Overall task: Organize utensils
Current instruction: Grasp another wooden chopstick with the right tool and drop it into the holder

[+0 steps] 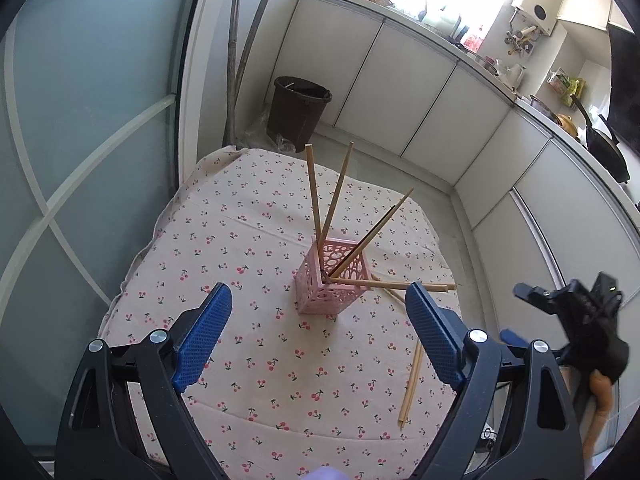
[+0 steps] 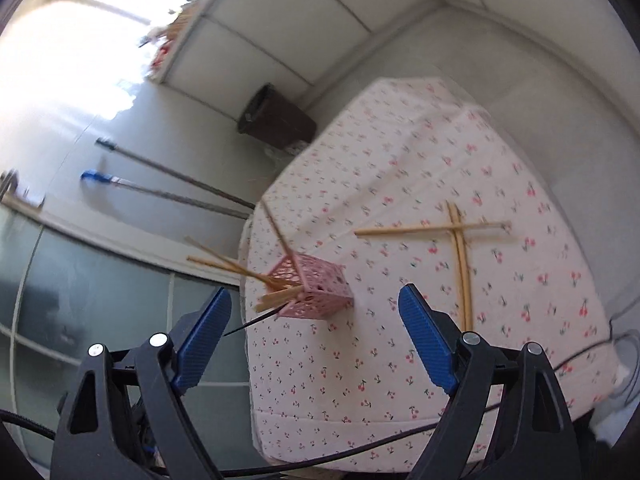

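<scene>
Left gripper: I hold the left gripper [image 1: 318, 336] above the near part of the table, jaws spread wide with nothing between the blue pads [image 1: 202, 344].
Right gripper: my right gripper [image 2: 314, 336] is also spread wide and empty, tilted so the room looks rolled over in its view. In the left wrist view I see its black body [image 1: 580, 320] off the table's right edge.
Holder: the pink holder [image 1: 332, 278] stands upright on the cherry-print tablecloth [image 1: 256, 360], near the middle of the table, ahead of both grippers and touched by neither.
Chopsticks in the holder: several wooden chopsticks [image 1: 314, 192] lean out of its open top in different directions, along with one dark stick [image 1: 374, 234].
Chopsticks on the cloth: one pair [image 2: 462, 264] lies side by side to the right of the holder, and a second pair [image 2: 432, 230] lies across it, forming a cross. In the left wrist view one end of these runs behind the holder, so I cannot tell whether it touches.
Surroundings: a dark bin [image 1: 298, 114] sits on the floor beyond the table, near white cabinets [image 1: 404, 92].
</scene>
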A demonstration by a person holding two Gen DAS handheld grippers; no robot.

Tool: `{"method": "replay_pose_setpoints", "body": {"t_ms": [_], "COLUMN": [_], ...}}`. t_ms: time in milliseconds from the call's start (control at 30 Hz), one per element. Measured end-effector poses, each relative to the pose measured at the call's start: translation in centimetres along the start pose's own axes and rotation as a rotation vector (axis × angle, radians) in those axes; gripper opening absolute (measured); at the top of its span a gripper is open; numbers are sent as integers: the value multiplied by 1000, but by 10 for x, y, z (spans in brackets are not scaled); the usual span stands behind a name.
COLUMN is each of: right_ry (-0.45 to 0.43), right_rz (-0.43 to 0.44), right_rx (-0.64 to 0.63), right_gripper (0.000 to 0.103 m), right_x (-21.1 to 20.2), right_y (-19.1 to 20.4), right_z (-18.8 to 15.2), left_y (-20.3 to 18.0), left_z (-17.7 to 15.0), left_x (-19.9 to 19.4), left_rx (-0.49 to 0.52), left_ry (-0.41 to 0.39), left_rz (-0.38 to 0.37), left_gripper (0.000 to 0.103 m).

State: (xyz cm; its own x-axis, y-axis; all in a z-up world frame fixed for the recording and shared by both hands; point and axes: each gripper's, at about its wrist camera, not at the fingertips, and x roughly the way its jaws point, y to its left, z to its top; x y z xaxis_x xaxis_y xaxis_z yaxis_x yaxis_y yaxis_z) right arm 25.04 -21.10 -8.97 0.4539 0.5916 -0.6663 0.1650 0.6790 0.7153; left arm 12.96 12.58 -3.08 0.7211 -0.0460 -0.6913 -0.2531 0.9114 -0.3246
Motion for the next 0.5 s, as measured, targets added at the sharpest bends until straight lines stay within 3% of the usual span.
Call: {"method": "replay_pose_setpoints", "body": {"t_ms": [133,267,433,500], "right_ry": [-23,-13,-104,-94], "right_rz": [-134,-82,-166,-194], "right_rx": [176,553,609,643], "right_gripper": [83,83,79,68], "right_x": [22,38,60,77], "right_y": [-71,-151,-153,-149], "right_z": [20,21,37,41], "left_y": [-9,-18,-33,-35], "left_z": [-3,-7,-12,-13], "left_x": [-2,-1,9,13], "left_rx": [46,75,128,147], "left_ry": [-4,0,19,24], "left_rz": [4,-8,-8,6], "left_gripper": [85,87,87,87]}}
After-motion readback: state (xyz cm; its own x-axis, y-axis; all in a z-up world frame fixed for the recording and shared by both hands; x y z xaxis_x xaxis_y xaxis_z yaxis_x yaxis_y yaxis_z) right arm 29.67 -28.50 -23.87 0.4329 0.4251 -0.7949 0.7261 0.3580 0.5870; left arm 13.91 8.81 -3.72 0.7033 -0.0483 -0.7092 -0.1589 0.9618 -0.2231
